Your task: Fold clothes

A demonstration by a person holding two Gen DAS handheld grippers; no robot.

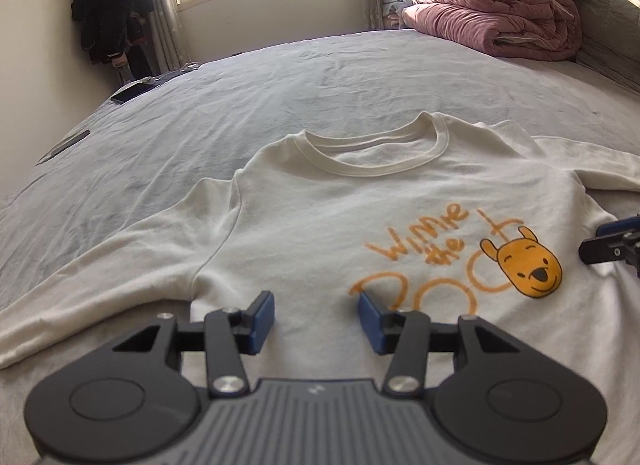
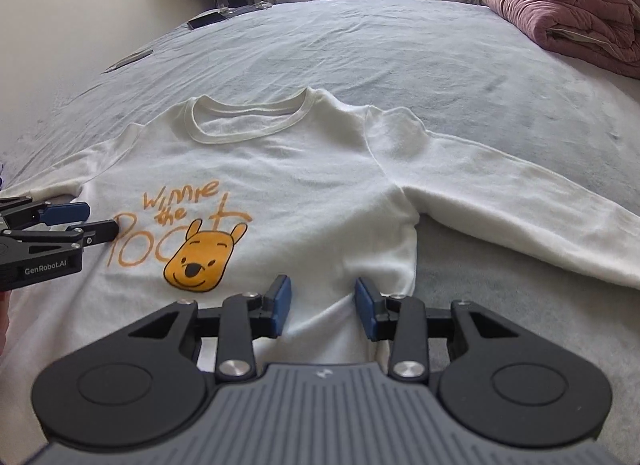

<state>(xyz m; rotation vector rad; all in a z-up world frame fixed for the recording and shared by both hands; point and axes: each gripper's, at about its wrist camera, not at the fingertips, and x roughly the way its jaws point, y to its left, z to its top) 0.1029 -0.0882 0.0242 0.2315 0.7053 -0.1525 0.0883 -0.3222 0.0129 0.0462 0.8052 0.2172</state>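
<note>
A white long-sleeved sweatshirt (image 1: 320,217) with an orange bear print (image 1: 524,265) lies face up and spread flat on the bed, collar away from me. It also shows in the right wrist view (image 2: 300,193). My left gripper (image 1: 316,319) is open and empty, low over the shirt's lower left body near the armpit. My right gripper (image 2: 322,305) is open and empty over the lower right body. Each gripper shows at the edge of the other's view: the right one (image 1: 612,239), the left one (image 2: 86,221).
The grey bedsheet (image 1: 280,97) stretches far beyond the shirt. A folded pink quilt (image 1: 500,13) and pillows sit at the back right. A phone (image 1: 132,93) and a dark flat item (image 1: 66,145) lie along the bed's left edge. Dark clothes (image 1: 108,5) hang in the corner.
</note>
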